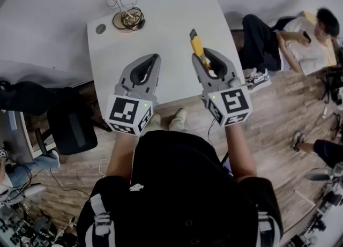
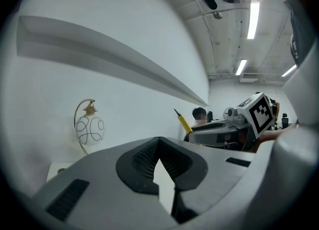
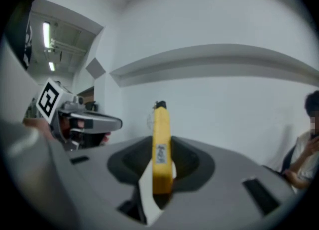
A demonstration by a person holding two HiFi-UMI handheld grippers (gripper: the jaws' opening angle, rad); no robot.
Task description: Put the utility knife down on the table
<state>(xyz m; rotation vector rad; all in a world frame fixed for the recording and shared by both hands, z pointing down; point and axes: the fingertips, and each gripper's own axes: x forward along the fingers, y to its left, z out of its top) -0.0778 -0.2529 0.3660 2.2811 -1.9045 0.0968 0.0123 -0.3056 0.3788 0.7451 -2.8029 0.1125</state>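
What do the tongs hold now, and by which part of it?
The right tongs grip the yellow utility knife by the rear end of its handle, blade end pointing away. The left tongs are shut on nothing.

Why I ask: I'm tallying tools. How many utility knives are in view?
1. The yellow utility knife is held in the right gripper, over the white table; the left gripper is shut and empty.

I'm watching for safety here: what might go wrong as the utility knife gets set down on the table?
The right gripper holds the utility knife by one end only, so it might pivot or slip. If it bounces off the table, it could land near the person seated on the floor.
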